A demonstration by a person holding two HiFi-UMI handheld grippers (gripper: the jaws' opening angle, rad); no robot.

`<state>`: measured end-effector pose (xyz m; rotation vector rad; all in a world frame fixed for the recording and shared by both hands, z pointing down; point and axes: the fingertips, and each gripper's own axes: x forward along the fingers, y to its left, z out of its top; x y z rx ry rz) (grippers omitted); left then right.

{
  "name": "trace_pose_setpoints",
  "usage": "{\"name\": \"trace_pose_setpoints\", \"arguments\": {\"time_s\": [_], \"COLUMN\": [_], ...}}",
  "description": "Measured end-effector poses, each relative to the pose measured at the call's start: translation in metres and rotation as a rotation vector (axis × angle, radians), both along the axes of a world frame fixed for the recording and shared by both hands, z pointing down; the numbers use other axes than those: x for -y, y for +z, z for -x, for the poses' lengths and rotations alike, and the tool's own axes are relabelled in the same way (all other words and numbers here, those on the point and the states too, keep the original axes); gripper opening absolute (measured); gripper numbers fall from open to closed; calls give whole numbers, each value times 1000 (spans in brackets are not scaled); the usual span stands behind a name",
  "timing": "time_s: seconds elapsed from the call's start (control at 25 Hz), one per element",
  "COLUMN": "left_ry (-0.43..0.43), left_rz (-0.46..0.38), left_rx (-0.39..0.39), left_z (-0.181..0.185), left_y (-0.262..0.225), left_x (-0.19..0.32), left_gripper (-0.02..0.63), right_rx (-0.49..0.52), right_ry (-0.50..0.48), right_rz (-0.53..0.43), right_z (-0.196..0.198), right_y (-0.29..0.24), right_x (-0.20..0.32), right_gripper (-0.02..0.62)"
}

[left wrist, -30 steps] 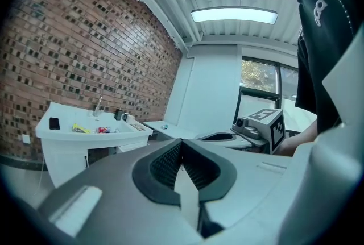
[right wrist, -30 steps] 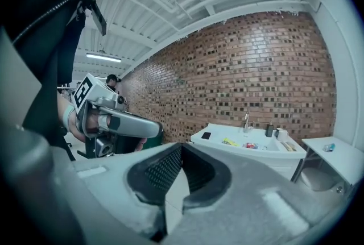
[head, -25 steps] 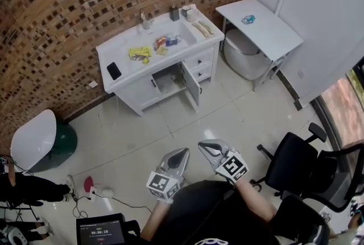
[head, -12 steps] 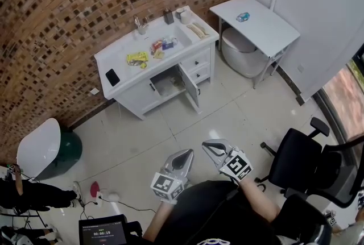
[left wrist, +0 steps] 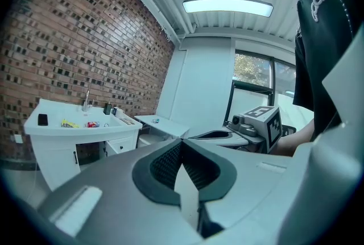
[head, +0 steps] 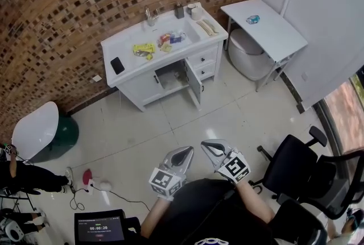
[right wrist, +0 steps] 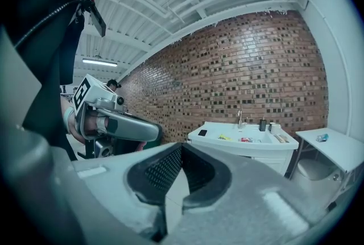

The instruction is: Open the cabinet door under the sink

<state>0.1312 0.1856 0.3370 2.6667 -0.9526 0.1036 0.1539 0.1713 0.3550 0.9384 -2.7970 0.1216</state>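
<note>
The white sink cabinet [head: 132, 72] stands against the brick wall, far from both grippers. Its right-hand door [head: 195, 84] under the basin stands swung outward, baring a dark compartment [head: 170, 75]; the left-hand door [head: 149, 89] is flat against the front. My left gripper [head: 183, 151] and right gripper [head: 207, 146] hover side by side near my body, over the tiled floor, both shut on nothing. The cabinet [left wrist: 57, 144] shows small at the left of the left gripper view, beyond the shut left gripper [left wrist: 182, 142]. The right gripper view has the cabinet [right wrist: 250, 147] past the shut right gripper [right wrist: 182, 146].
A black phone [head: 116, 65] and coloured packets [head: 143, 49] lie on the countertop. A white table [head: 267, 28] with a round white bin [head: 247, 53] beneath stands right of the cabinet. A black office chair [head: 296, 164] is at my right, a green bin [head: 63, 135] and cables [head: 122, 195] at left.
The head view has shifted slightly, so the cabinet sits a little differently in frame. Both grippers stay shut near my body, and the door stays swung out.
</note>
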Motion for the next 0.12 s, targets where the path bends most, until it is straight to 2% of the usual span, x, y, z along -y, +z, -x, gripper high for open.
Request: {"name": "trace_pose_setpoints", "arguments": {"time_s": [0.12], "left_ry": [6], "left_rz": [-1], "left_rx": [0], "left_z": [7], "left_y": [4], "left_x": [1], "left_gripper": [15], "right_rx": [0], "right_ry": [-4], "right_rz": [3], "right_z": [9], "right_y": [4], "right_x": [1], "right_gripper": [-9]}}
